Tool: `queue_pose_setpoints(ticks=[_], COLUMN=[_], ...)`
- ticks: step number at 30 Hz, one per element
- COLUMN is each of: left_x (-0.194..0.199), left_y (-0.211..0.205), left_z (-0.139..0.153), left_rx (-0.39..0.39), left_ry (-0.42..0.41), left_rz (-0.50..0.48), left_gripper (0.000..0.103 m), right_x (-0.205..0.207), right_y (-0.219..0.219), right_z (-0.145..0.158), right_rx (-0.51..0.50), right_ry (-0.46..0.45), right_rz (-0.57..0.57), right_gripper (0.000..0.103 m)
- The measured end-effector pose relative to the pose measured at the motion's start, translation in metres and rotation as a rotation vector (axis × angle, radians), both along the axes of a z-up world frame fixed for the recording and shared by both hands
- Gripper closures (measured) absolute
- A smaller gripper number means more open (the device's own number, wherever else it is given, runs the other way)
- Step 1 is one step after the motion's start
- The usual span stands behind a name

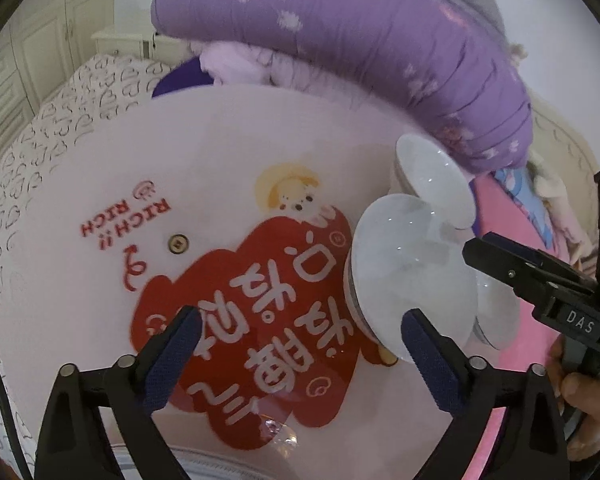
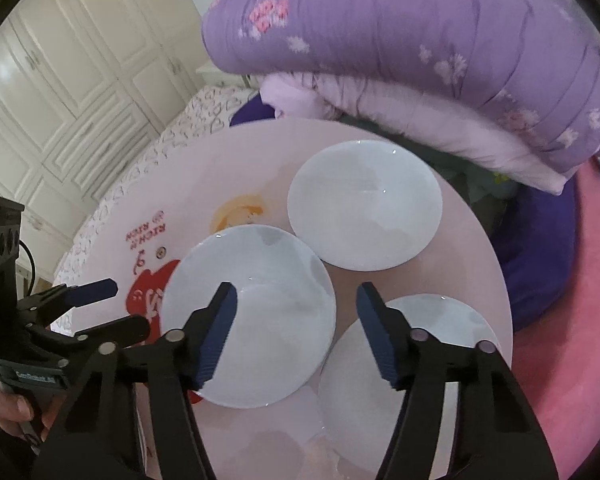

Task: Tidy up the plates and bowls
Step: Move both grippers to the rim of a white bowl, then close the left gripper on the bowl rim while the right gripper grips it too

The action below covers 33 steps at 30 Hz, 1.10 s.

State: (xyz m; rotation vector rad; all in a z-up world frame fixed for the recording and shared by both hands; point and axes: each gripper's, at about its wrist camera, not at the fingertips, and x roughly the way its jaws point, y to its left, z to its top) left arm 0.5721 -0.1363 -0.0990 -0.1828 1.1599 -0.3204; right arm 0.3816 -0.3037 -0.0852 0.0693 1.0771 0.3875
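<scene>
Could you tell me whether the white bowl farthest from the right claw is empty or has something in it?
Empty: the far bowl stands upright on the round table, and its whole white interior shows bare.

The nearest plate (image 2: 404, 364) is partly covered by the right gripper (image 2: 296, 300); the purple quilt (image 2: 420, 48) (blurred) is cut off at the top.

Three white bowls (image 2: 248, 324), (image 2: 364, 204), (image 2: 410, 364): glazed ceramic by appearance, smooth, glossy. Round table top (image 2: 188, 208): smooth, slightly glossy, printed. Quilt (image 2: 420, 48): soft stitched cloth. Gripper fingertips (image 2: 220, 332): matt black plastic, ribbed blue pads.
</scene>
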Motion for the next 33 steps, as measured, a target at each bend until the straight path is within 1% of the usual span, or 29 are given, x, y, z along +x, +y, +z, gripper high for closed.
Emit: queue_pose_setpoints(ticks=[7,9,10,12,13,15,16,18,19,20,21,23,29,33], left_x=[0.015,0.016,0.017,0.018,0.020,0.024,0.026,0.030,0.032,0.033,0.035,0.036,0.038,0.034], left_y=[-0.024,-0.029,-0.032,-0.035,-0.038,-0.042,-0.043,-0.045,-0.045,-0.045,-0.045,-0.045,-0.039,-0.035], left_z=[-0.015,-0.018,-0.020,-0.024,-0.027,-0.032,-0.035,-0.041,-0.043,-0.044,-0.044,-0.044,-0.046,-0.043], left_rx=[0.029,0.037,0.038,0.035,0.030,0.023,0.016,-0.016,-0.037,-0.058,-0.067,-0.058,-0.085,-0.088], left_ry=[0.005,0.004,0.006,0.021,0.032,0.050,0.061,0.085,0.096,0.104,0.107,0.101,0.116,0.119], left_rz=[-0.018,-0.023,-0.028,-0.038,-0.046,-0.058,-0.064,-0.072,-0.075,-0.078,-0.080,-0.074,-0.053,-0.048], left_gripper=[0.011,0.014,0.017,0.031,0.035,0.051,0.055,0.068,0.073,0.083,0.089,0.089,0.092,0.092], right_x=[0.013,0.016,0.017,0.019,0.020,0.022,0.022,0.023,0.023,0.023,0.023,0.022,0.018,0.016], right_y=[0.002,0.004,0.005,0.007,0.007,0.008,0.009,0.010,0.010,0.010,0.010,0.009,0.006,0.009], right_z=[-0.013,-0.017,-0.019,-0.022,-0.023,-0.026,-0.027,-0.030,-0.031,-0.032,-0.033,-0.033,-0.030,-0.026], right_rx=[-0.033,-0.048,-0.056,-0.065,-0.067,-0.069,-0.071,-0.090,-0.096,-0.094,-0.089,-0.089,-0.038,-0.029], right_ry=[0.041,0.051,0.057,0.065,0.068,0.077,0.078,0.077,0.078,0.080,0.082,0.080,0.075,0.070], right_rz=[0.027,0.036,0.041,0.048,0.050,0.054,0.054,0.054,0.055,0.056,0.056,0.046,0.023,0.018], right_gripper=[0.048,0.051,0.055,0.060,0.064,0.073,0.077,0.083,0.087,0.091,0.093,0.093,0.094,0.095])
